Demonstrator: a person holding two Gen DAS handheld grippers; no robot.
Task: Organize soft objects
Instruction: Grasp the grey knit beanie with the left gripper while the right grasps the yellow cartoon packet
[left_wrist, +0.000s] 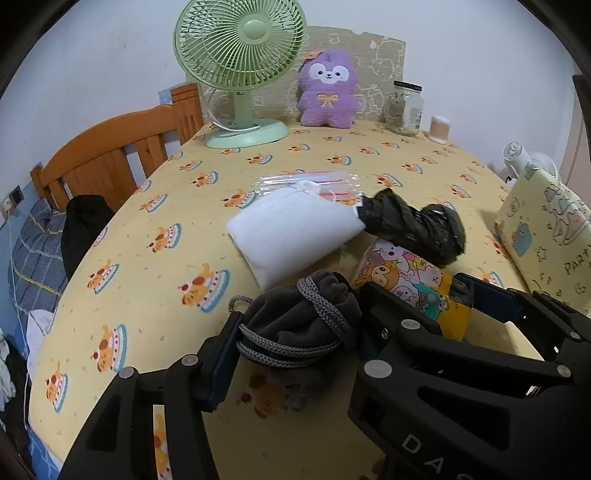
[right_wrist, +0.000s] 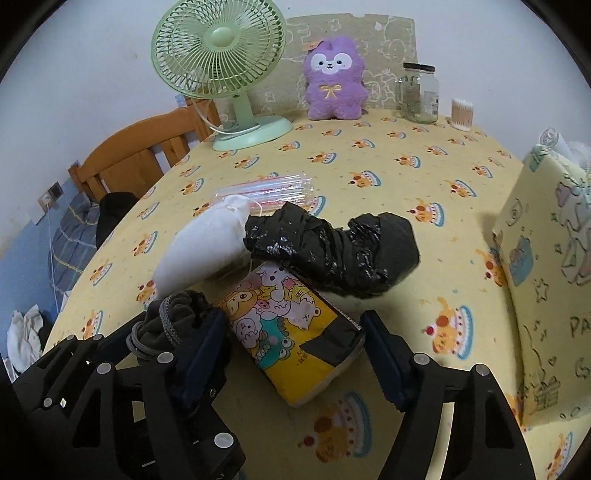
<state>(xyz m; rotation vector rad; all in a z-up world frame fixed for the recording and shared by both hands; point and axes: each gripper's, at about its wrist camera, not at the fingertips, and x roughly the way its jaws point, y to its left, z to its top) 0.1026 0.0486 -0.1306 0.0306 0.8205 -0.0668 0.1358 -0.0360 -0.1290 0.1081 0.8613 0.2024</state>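
My left gripper (left_wrist: 295, 332) is shut on a grey drawstring pouch (left_wrist: 303, 325), held just above the table; the pouch also shows in the right wrist view (right_wrist: 173, 325). My right gripper (right_wrist: 295, 350) is open, its fingers on either side of a yellow cartoon tissue pack (right_wrist: 291, 332), which also shows in the left wrist view (left_wrist: 413, 284). A white cloth bag (left_wrist: 291, 232) (right_wrist: 207, 247) and a black plastic roll (left_wrist: 417, 225) (right_wrist: 332, 247) lie just beyond. A purple plush (left_wrist: 327, 90) (right_wrist: 334, 81) stands at the back.
A yellow patterned box (left_wrist: 550, 229) (right_wrist: 550, 266) stands at the right. A green fan (left_wrist: 243, 74) (right_wrist: 221, 66), glass jar (left_wrist: 404, 109) (right_wrist: 421, 94) and cotton swabs (left_wrist: 439, 129) (right_wrist: 461, 114) stand at the back. A packet of straws (left_wrist: 310, 181) (right_wrist: 266, 188) lies mid-table. The bed's wooden headboard (left_wrist: 110, 151) is left.
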